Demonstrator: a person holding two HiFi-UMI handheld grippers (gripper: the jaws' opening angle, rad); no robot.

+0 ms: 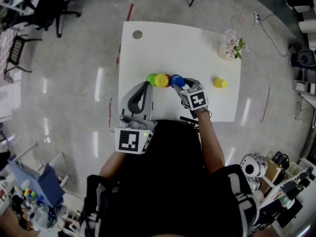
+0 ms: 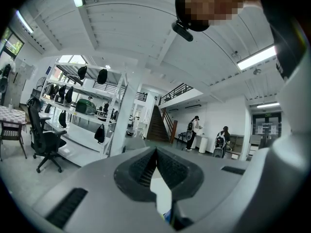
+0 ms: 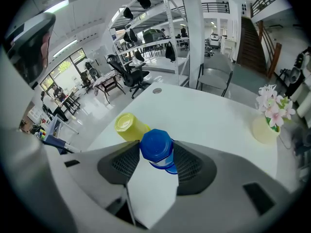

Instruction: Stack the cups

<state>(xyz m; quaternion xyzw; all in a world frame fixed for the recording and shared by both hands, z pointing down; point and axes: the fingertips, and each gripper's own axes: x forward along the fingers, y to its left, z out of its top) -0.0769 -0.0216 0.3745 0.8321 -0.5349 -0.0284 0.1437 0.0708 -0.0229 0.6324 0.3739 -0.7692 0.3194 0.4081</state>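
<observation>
The blue cup [image 3: 156, 143] sits bottom-up between the pads of the right claw [image 3: 156, 154], which is spread wide and presses it on both sides while pointing steeply down at the white desk [image 1: 168, 48]. Just beyond the claw and a little to its left is a yellow cup [image 3: 130, 126], touching the blue one. In the head view a sliver of red shows between those two, and a green cup [image 1: 151, 78] ends the row farther to the claw's left. A second yellow cup [image 1: 220, 83] stands well apart on the claw's right. A vase of pink flowers [image 1: 230, 47] stands farther out on that side. The left claw [image 2: 156, 152] is held about level to the left of the row, its tips together with nothing between them.
</observation>
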